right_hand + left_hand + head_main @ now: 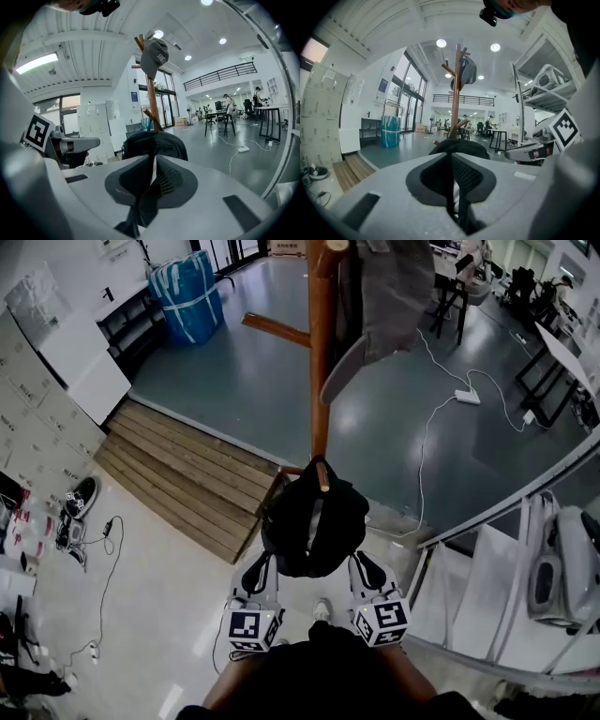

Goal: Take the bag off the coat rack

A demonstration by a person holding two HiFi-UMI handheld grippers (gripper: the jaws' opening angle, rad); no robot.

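A black bag (pixel 314 521) hangs by its top loop on a low peg of the wooden coat rack (pixel 319 352). A grey cap (pixel 384 306) hangs higher up the pole. My left gripper (pixel 260 565) and right gripper (pixel 364 563) sit just short of the bag's near side, one at each lower corner, both shut and empty. In the left gripper view the bag (pixel 459 146) rises just beyond the closed jaws, with the rack (pixel 455 93) behind it. The right gripper view shows the bag (pixel 154 143) close ahead under the cap (pixel 153 56).
A wooden step platform (pixel 187 474) lies left of the rack's base. A blue wrapped bundle (pixel 187 296) stands far left. A white power strip (pixel 467 397) with cable lies on the grey floor. A metal shelf frame (pixel 525 512) stands close on the right. Shoes (pixel 80 498) lie at left.
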